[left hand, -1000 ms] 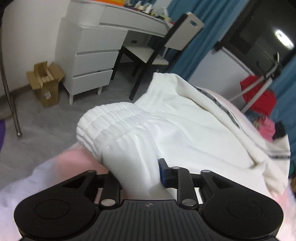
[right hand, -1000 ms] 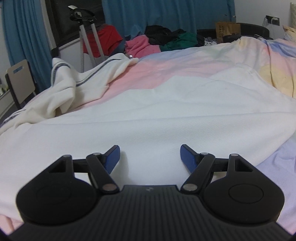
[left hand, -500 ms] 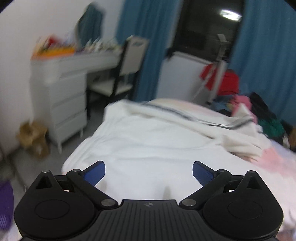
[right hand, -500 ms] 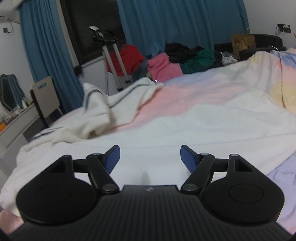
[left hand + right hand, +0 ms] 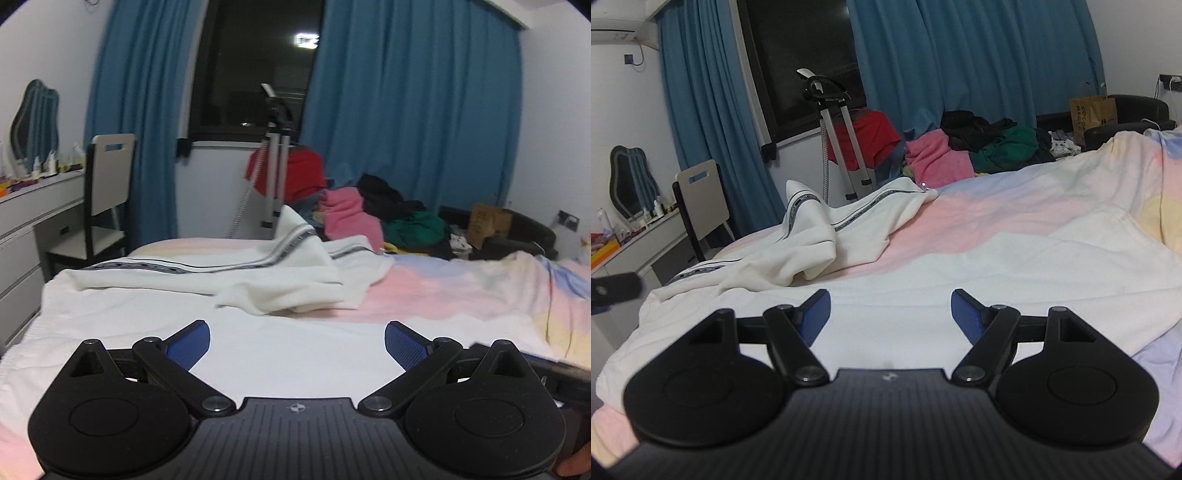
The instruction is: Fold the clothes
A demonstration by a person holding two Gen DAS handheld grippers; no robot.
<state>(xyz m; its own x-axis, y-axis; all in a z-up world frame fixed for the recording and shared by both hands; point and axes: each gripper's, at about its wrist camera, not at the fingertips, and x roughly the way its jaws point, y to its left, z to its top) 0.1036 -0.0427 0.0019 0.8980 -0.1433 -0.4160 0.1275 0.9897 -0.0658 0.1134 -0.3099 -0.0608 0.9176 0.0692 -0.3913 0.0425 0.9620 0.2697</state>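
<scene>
A white garment (image 5: 288,354) lies spread flat on the bed just beyond my left gripper (image 5: 297,338), which is open and holds nothing. The same white garment (image 5: 997,266) stretches across the bed in the right wrist view, under and ahead of my right gripper (image 5: 890,312), also open and empty. Behind it a cream garment with a dark striped trim (image 5: 258,273) lies crumpled; it shows rumpled at the left as the cream garment (image 5: 812,236) in the right wrist view.
The bed has a pastel pink, blue and yellow cover (image 5: 1015,206). A heap of pink, green and black clothes (image 5: 373,214) sits beyond the bed. A garment steamer stand (image 5: 275,162), a chair (image 5: 107,192) and a white desk (image 5: 33,206) stand at left.
My left gripper let go of the white garment's ribbed waistband, opened wide, and swung from facing the desk to facing the window. The right gripper tilted upward and stayed open.
</scene>
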